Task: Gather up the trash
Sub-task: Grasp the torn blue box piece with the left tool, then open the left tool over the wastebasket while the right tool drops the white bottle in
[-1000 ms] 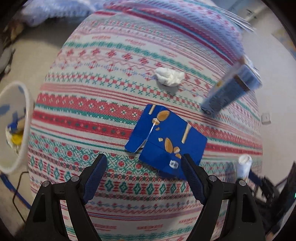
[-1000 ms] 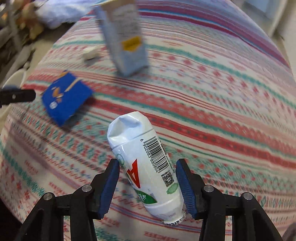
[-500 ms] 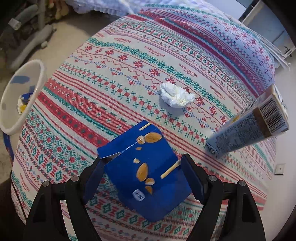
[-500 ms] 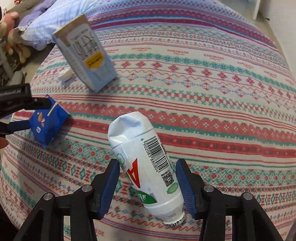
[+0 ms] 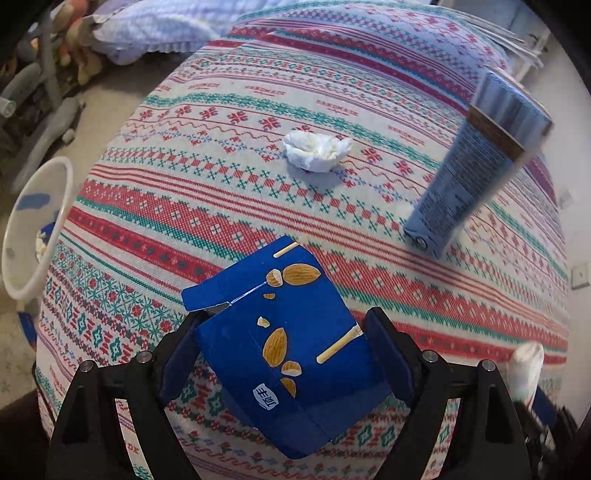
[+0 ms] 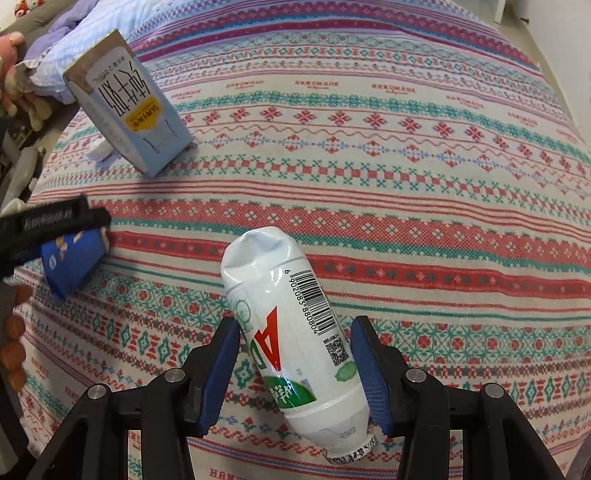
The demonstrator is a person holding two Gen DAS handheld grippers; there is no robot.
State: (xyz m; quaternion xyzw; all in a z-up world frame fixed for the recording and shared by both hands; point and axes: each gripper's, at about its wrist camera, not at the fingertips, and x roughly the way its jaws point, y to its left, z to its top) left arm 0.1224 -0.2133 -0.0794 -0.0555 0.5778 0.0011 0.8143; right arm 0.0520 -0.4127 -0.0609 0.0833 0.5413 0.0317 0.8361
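A blue almond-print box point(image 5: 280, 343) lies on the patterned bedspread point(image 5: 229, 177). My left gripper point(image 5: 284, 315) straddles it with jaws opening, the pads beside its sides and not pressing. In the right wrist view the same box point(image 6: 72, 264) shows under the left gripper's black finger point(image 6: 55, 221). My right gripper point(image 6: 295, 325) is shut on a crushed white bottle point(image 6: 280, 302) with a barcode, held above the bed. A light-blue milk carton point(image 5: 476, 166) stands tilted on the bed. A crumpled white tissue point(image 5: 317, 149) lies beyond the box.
A white bin point(image 5: 33, 225) with some trash in it stands on the floor left of the bed. A pale pillow point(image 5: 147, 29) and soft toys point(image 5: 77, 48) lie at the far left. Fingers of a hand point(image 6: 13, 347) show at the left edge.
My left gripper has come forward over the bed, so the blue box now sits between its fingers. The right gripper shifted a little and still holds the bottle.
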